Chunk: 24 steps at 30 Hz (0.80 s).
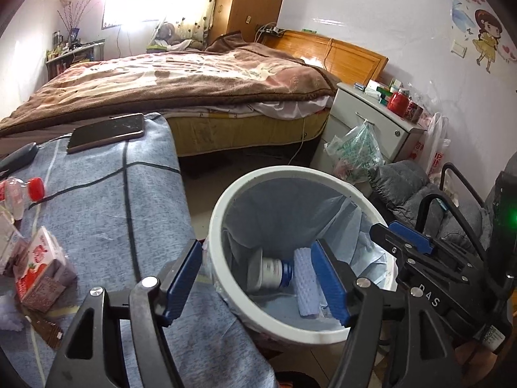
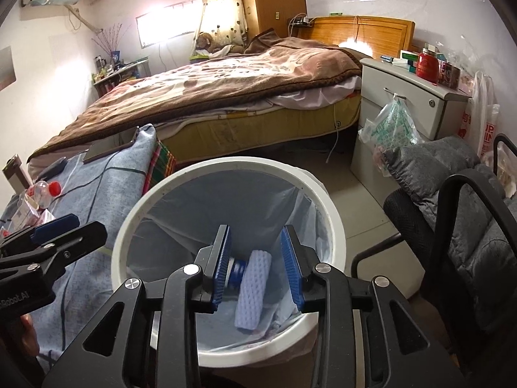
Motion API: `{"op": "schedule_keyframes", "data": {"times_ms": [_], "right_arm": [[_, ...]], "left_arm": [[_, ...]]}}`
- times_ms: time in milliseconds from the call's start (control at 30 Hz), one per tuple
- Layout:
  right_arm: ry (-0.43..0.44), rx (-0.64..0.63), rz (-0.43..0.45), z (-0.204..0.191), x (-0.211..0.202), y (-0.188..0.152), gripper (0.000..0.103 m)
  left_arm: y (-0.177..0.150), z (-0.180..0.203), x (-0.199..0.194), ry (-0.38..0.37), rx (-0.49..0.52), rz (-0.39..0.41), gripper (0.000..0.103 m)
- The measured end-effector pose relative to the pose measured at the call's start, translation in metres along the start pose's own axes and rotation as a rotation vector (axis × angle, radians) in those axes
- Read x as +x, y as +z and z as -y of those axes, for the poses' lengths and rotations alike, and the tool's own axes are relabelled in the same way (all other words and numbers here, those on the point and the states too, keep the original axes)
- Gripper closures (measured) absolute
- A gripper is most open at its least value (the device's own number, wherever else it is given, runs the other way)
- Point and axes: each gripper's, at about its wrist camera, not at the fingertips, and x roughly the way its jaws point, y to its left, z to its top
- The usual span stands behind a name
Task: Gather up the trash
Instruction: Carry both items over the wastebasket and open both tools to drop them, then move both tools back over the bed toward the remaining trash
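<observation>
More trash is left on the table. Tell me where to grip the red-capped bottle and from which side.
Grip the bottle across the middle of its clear body, not the cap. It lies on its side on the table, cap pointing toward the bin, so come down from above with the left gripper, jaws straddling the body crosswise. The cartons sit nearer, so approach from the far side.

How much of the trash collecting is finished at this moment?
Done: a white bottle and a blue textured roll lie in the lined bin. In hand: nothing; the left tool and right tool are both open above the bin. Left: a red-capped bottle and strawberry carton remain on the blue cloth.
</observation>
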Motion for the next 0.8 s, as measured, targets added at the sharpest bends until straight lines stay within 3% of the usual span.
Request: {"op": "schedule_keyframes", "data": {"times_ms": [300,567,733,800], "right_arm": [[0.037,-0.007,0.034,-0.018,-0.012,0.0,0.068],[0.113,-0.055,0.057,-0.05,-0.019,0.0,0.068],[0.168,-0.091,0.064,-0.075,-0.021,-0.001,0.052],[0.187,-0.1,0.065,-0.084,-0.022,-0.003,0.051]], "left_arm": [[-0.007,-0.027,-0.031,0.027,-0.025,0.049,0.031],[-0.019,-0.065,-0.065,0.095,-0.072,0.101,0.03],[-0.029,-0.093,-0.087,0.154,-0.103,0.129,0.028],[-0.033,-0.104,-0.097,0.174,-0.114,0.137,0.028]]}}
